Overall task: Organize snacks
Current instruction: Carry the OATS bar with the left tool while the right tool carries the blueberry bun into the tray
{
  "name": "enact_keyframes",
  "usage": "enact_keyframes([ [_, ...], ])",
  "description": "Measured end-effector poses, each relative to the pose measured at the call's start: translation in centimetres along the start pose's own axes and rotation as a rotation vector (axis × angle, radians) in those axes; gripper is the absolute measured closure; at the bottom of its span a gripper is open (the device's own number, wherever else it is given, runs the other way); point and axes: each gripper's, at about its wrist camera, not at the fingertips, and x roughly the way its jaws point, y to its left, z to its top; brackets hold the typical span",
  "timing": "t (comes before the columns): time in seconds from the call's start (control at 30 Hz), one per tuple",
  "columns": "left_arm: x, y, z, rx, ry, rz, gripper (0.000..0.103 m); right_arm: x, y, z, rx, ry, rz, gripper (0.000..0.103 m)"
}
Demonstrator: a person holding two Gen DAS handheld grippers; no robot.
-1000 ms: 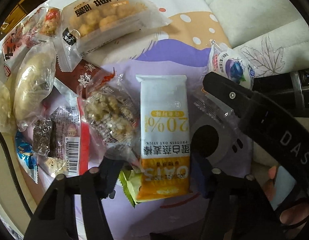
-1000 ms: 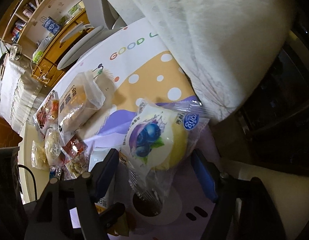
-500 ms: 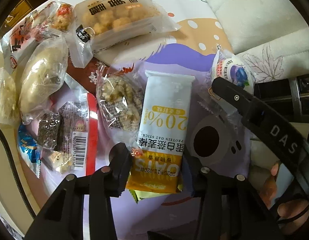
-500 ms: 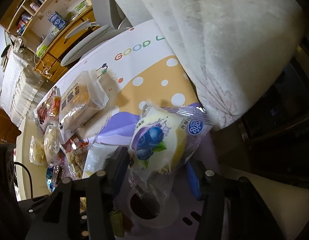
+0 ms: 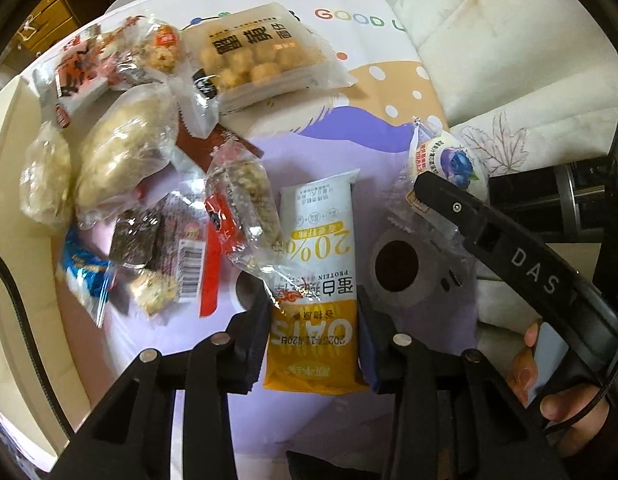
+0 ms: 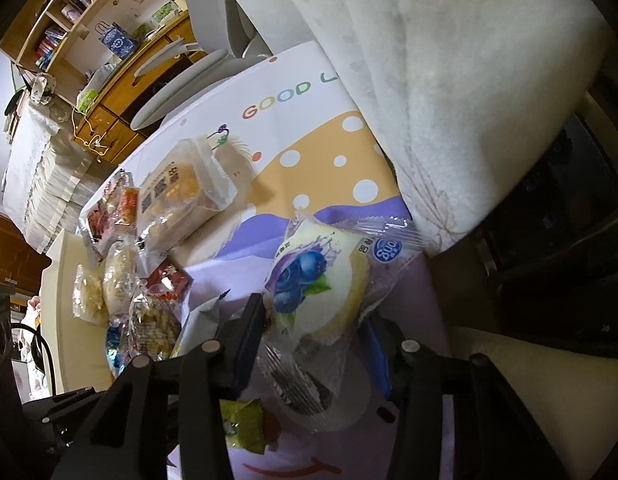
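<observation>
A white and yellow oat bar [image 5: 317,240] lies lengthwise between the fingers of my left gripper [image 5: 313,320]. The jaws are closing and both pads press on its yellow end. A clear nut crisp packet [image 5: 245,200] overlaps the bar's left edge. My right gripper [image 6: 315,324] is shut on a round blueberry cake [image 6: 309,276] in a clear wrapper, gripped at its lower half. In the left wrist view that cake [image 5: 453,160] sits at the tip of the right gripper's black finger [image 5: 509,248], to the right of the bar.
A snack pile fills the left: a big pack of fried balls [image 5: 261,60], bagged bread rolls [image 5: 125,160] and red packets [image 5: 85,72]. A green packet [image 6: 241,424] lies under the right gripper. The printed mat [image 5: 349,20] meets a white cushion [image 5: 489,60]. A hand [image 5: 549,380] holds the right gripper.
Both grippers have closed: the left on the oat bar, the right on the blueberry cake. The left has shifted with the bar, and the green packet beneath it has left its view.
</observation>
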Motion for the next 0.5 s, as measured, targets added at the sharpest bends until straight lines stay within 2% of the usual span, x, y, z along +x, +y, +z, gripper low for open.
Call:
enact_keyframes([
  [0.1, -2.2, 0.7, 0.3, -0.006, -0.009, -0.011, 0.066, -0.7, 0.4, -0.3, -0.012, -0.008, 0.008, 0.057],
  [0.27, -5.9, 0.4, -1.7, -0.031, -0.028, -0.035, 0.066, -1.9, 1.0, -1.0, -0.022, -0.006, 0.02, 0.057],
  [0.5, -10.8, 3.0, -3.8, -0.066, -0.099, -0.072, 0.066, -3.2, 2.2, -2.2, -0.04, 0.001, 0.043, 0.057],
])
